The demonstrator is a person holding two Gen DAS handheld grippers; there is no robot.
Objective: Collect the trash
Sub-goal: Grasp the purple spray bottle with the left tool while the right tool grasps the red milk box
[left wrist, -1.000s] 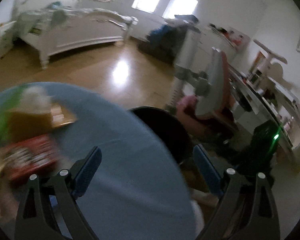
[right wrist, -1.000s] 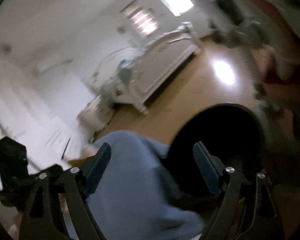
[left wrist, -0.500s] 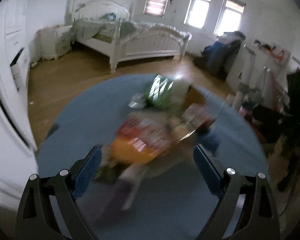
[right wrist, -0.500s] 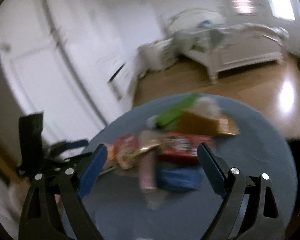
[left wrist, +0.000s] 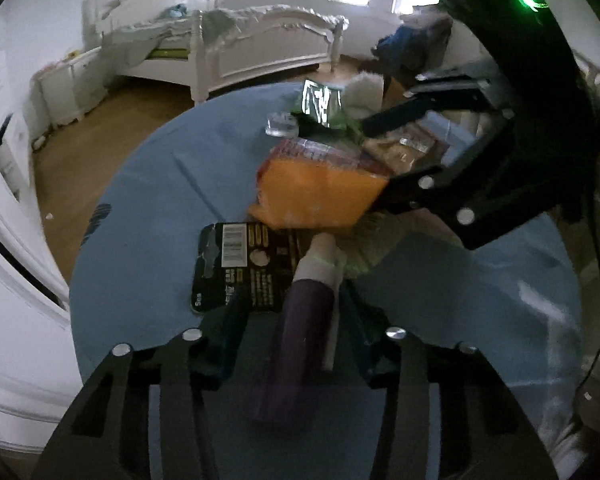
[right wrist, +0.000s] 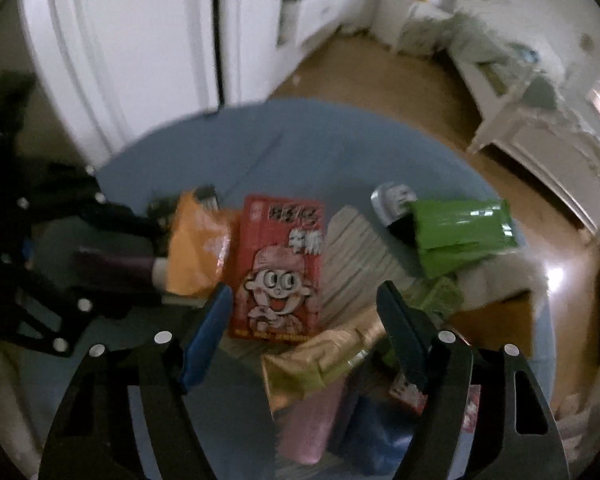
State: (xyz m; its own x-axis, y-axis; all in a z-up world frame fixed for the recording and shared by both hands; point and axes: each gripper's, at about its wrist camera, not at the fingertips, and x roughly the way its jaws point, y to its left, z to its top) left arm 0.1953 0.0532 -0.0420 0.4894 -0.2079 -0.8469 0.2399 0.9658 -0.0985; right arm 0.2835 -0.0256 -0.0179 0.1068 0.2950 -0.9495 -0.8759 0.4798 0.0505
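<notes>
Trash lies heaped on your round blue table (left wrist: 148, 216), and the orange packet (left wrist: 320, 192) marks the middle of the pile. Your left gripper (left wrist: 296, 332) has just been closing, its jaws now narrow around the purple tube (left wrist: 300, 344) just on your side of that packet, though you cannot tell whether the pads press it. Your right gripper (right wrist: 300, 312) has just been closing too, jaws half wide and gripping nothing, over the red carton (right wrist: 280, 268) beside the orange packet.
</notes>
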